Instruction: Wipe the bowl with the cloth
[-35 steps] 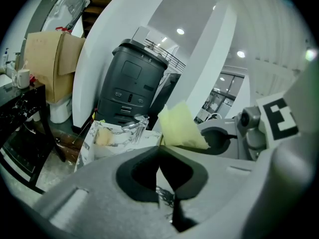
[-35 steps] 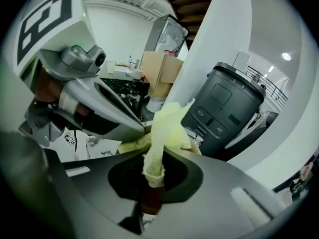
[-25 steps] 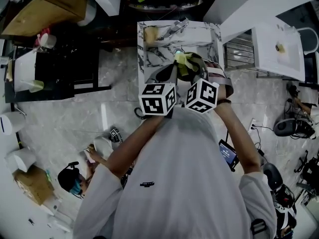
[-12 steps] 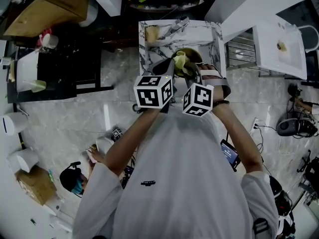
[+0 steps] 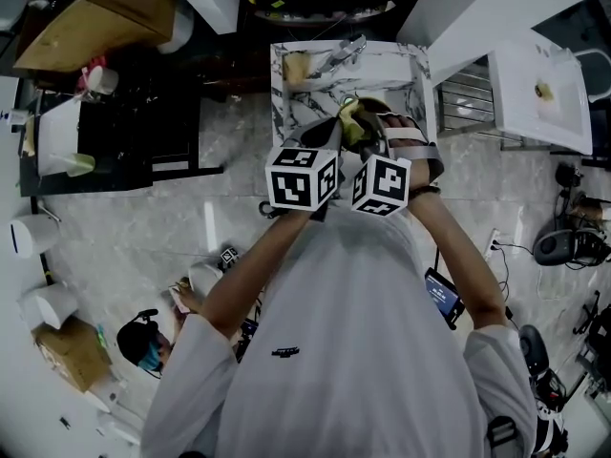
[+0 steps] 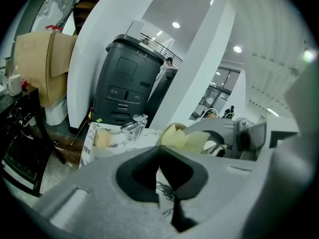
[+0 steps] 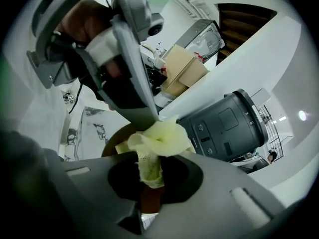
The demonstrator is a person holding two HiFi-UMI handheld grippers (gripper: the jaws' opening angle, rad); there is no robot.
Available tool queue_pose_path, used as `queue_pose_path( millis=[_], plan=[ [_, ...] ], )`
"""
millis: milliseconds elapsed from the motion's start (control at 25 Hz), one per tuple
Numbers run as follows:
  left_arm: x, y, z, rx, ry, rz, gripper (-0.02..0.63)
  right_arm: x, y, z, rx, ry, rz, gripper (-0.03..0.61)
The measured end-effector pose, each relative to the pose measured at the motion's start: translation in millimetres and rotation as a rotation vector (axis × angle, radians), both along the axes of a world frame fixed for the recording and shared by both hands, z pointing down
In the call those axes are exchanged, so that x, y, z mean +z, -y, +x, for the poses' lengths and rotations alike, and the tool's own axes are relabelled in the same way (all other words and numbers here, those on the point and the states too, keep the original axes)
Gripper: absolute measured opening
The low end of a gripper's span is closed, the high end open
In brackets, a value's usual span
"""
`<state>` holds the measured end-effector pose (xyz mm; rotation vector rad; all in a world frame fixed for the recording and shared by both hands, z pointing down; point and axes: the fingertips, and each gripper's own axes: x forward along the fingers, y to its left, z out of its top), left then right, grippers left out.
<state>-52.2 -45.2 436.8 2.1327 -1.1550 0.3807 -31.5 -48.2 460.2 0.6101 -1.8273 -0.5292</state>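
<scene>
- Pinching the rim of the brown round bowl (image 7: 117,138), as far as I can judge, the left gripper (image 6: 160,153) has its jaws together. The bowl therefore hangs tilted, its hollow facing the other tool.
- The right gripper (image 7: 149,168) is clamped on the pale yellow cloth (image 7: 162,136). The cloth's bunched end lies against the bowl's inside near the rim, so one tool steadies while the other rubs.
- The bowl sits above the near edge of the white marble-veined table (image 5: 391,65).
- Far on that table, a chrome tap-like fitting (image 5: 342,52) and a tan lump (image 5: 291,65) stand well apart from the bowl.
- The two marker cubes (image 5: 304,177) are just beside each other, which probably leaves little room for rolling the wrists. Left of the table, the pale stone floor (image 5: 172,218) gives open room.
</scene>
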Motion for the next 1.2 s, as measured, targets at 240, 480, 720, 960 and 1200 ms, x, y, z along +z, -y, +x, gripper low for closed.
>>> queue_pose_path(
  millis=[240,480,720,960,1200],
  plan=[
    [2.8,-0.5,-0.5,-0.002,-0.006,-0.010,0.006,3.1,9.1,22.8,0.052,-0.046,0.024,0.031],
    [2.3,5.4,-1.1,-0.002,-0.012,-0.015,0.006,11.5,-1.6,30.0,0.068,-0.046,-0.011,0.031],
    [0.1,10.7,1.1,0.004,-0.012,-0.011,0.006,16.0,-12.5,22.9,0.070,-0.006,-0.048,0.029],
    [-0.4,11.1,10.4,0.032,0.007,0.003,0.008,18.7,-15.6,8.4,0.025,0.011,-0.060,0.029],
    [-0.2,6.9,12.9,0.047,0.014,0.005,0.008,9.6,1.5,7.7,0.027,0.021,-0.004,0.031]
  ],
)
